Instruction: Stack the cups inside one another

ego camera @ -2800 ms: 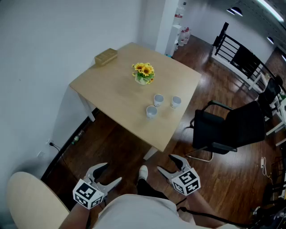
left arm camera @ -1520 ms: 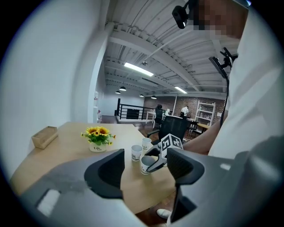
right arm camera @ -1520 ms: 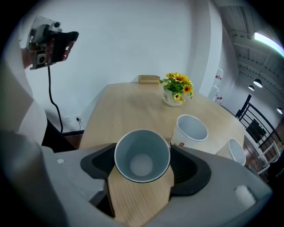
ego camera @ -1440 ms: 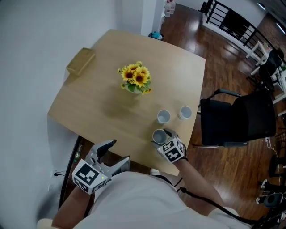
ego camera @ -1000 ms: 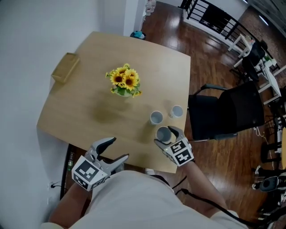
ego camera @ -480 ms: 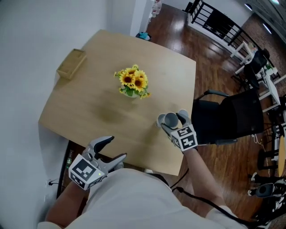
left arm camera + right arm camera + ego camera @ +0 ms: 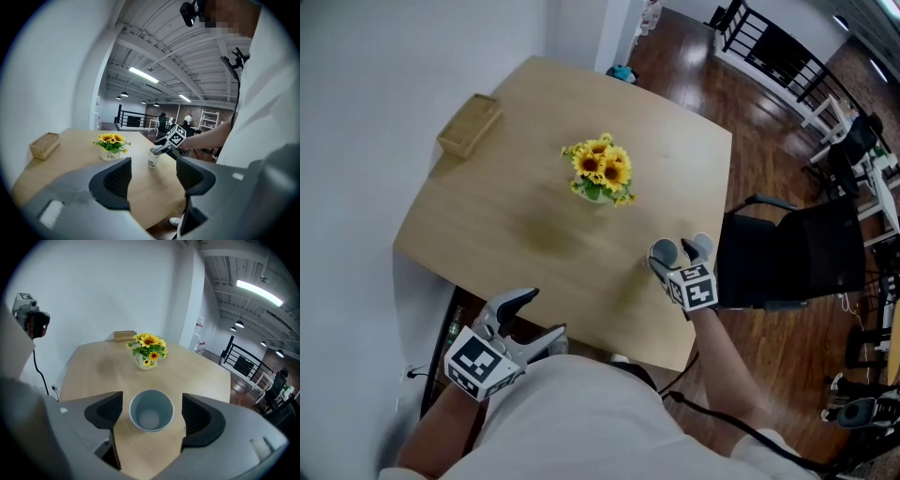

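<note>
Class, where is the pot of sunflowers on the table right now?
In the head view, the pot of sunflowers stands near the middle of the table, between the wooden box on the left and the cups by the right edge.

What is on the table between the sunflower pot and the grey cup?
Nothing: the right gripper view shows only bare tabletop between the sunflower pot and the grey cup.

cup point(image 7: 663, 251) partly behind right gripper point(image 7: 682, 259)

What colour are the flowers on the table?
Yellow flowers with green leaves; clearest in the right gripper view.
</note>
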Tool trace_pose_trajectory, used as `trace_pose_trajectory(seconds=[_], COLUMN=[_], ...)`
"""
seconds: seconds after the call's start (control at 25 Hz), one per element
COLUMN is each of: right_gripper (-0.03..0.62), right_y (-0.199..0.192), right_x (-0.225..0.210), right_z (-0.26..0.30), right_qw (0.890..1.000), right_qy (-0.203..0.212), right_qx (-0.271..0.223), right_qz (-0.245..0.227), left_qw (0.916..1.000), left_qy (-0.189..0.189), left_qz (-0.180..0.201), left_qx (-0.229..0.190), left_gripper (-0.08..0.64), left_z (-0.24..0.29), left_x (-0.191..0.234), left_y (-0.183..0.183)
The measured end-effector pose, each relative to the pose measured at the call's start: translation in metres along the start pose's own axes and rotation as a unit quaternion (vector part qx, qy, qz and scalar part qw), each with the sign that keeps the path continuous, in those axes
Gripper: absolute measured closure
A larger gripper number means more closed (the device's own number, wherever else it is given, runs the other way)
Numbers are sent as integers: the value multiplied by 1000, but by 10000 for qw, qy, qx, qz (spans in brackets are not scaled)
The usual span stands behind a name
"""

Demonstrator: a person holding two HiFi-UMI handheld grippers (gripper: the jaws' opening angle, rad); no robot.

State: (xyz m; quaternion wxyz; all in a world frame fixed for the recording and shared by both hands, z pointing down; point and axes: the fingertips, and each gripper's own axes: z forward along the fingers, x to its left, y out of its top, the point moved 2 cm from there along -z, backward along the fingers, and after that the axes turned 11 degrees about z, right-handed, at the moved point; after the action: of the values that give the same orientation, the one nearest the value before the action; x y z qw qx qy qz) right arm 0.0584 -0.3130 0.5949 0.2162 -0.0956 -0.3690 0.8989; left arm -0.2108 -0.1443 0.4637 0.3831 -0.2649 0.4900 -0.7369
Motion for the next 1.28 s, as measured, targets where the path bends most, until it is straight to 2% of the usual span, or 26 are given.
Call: trace_pose_trajectory(seconds=[0.2,0.4,0.68,0.8,1.04,1.28], right_gripper=[183,183,183,183,183,183], right_y=[17,26,-15,-36,-58,-57], right_x=[4,-10,-45,-60,-93,-117], right_z=[-34,-81,-132,-140,-122,-69], right_qw=[9993,9975,9965,9962,9975,9996], right_qy=[57,-182,-547,-610,-469,-71], right_qx=[-369,-675,-556,-471,-257,-99], right_qz=[63,109,295,393,466,266], left_qw=[9999,9988,9944,9935,9963,10000], left_qy=[-122,-457,-927,-1019,-773,-25], left_qz=[57,121,459,416,289,79], left_qx=[-34,-123,-233,-294,-244,5], left_gripper=[245,244,253,247,241,241], left_z=[8,36,76,90,102,89], left_x=[-4,-16,-58,-72,-90,-99], left_y=[8,16,40,45,49,43])
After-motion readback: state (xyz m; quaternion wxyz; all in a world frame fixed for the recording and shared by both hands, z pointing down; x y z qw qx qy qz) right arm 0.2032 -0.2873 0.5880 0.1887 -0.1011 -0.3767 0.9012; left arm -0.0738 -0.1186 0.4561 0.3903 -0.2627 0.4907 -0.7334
